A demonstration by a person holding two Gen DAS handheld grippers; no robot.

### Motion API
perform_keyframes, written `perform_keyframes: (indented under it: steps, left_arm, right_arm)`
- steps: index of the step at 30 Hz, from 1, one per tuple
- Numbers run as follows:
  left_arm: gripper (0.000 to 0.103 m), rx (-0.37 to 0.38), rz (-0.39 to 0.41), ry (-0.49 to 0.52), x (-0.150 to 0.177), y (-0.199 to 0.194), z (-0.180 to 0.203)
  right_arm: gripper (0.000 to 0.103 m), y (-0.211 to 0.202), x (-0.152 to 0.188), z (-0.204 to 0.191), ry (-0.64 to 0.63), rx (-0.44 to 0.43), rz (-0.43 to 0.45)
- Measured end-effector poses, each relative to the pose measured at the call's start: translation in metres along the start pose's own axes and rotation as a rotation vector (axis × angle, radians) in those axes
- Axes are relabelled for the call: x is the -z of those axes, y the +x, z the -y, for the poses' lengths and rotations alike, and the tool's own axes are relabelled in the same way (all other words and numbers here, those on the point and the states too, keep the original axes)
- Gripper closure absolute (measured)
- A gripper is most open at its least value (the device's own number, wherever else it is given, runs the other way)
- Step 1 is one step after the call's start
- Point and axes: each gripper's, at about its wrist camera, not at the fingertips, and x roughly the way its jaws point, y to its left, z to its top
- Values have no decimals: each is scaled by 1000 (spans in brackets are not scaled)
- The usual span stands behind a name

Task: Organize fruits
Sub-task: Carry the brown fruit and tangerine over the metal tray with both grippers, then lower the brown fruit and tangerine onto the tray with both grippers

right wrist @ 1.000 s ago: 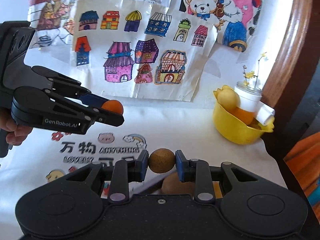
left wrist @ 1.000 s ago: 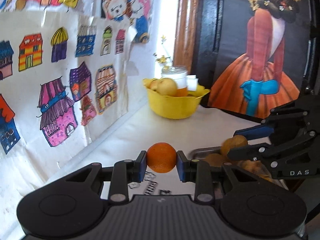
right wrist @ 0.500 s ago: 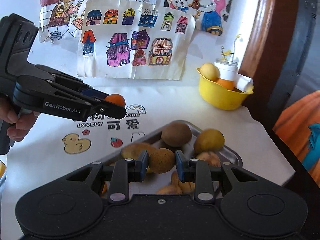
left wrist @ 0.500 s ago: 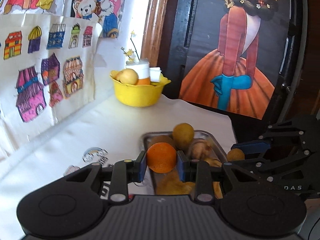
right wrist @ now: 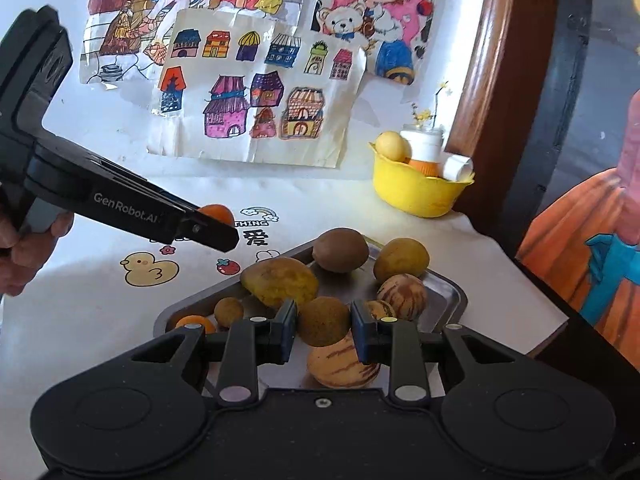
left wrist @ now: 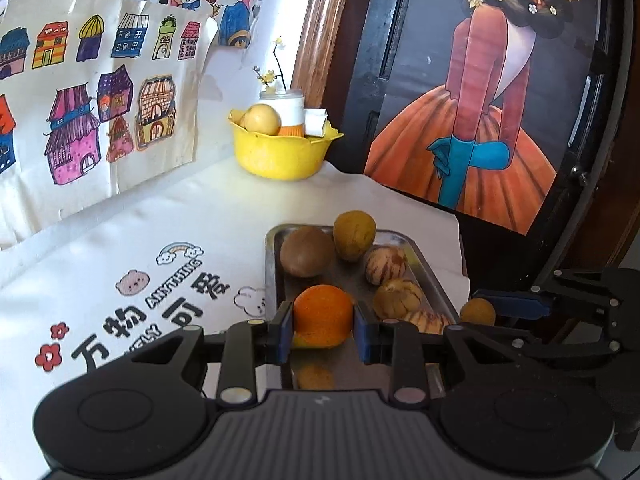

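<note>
My left gripper (left wrist: 322, 328) is shut on an orange (left wrist: 322, 312) and holds it above the near left part of a metal tray (left wrist: 273, 264). The tray holds several fruits: a brown kiwi (left wrist: 306, 251), a yellow-green fruit (left wrist: 354, 234) and striped melons (left wrist: 385, 266). My right gripper (right wrist: 323, 330) is shut on a small brown round fruit (right wrist: 323, 321) above the same tray (right wrist: 452, 308). In the right wrist view the left gripper (right wrist: 212, 228) comes in from the left with the orange (right wrist: 216, 213).
A yellow bowl (left wrist: 280, 156) with a pale fruit, a white jar and a paper roll stands at the back of the white printed tablecloth (left wrist: 120, 240). Children's drawings hang behind. The table's right edge runs beside a dark painted panel (left wrist: 480, 120).
Both grippers have come down and forward toward the tray, each still holding its fruit. The tray's fruits have come into full view.
</note>
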Motion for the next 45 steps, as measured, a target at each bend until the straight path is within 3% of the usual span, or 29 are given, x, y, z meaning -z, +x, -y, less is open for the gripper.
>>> perform_keyframes:
  steps: [11, 28, 45]
  left_arm:
    - [69, -40, 15, -24, 22, -4, 10]
    - [69, -16, 3, -74, 46, 3, 17]
    - [69, 5, -40, -27, 51, 38, 35]
  right_arm:
    - [72, -9, 25, -30, -4, 86, 69]
    - [72, -12, 68, -24, 323, 129, 85]
    - [72, 7, 86, -30, 237, 232, 59]
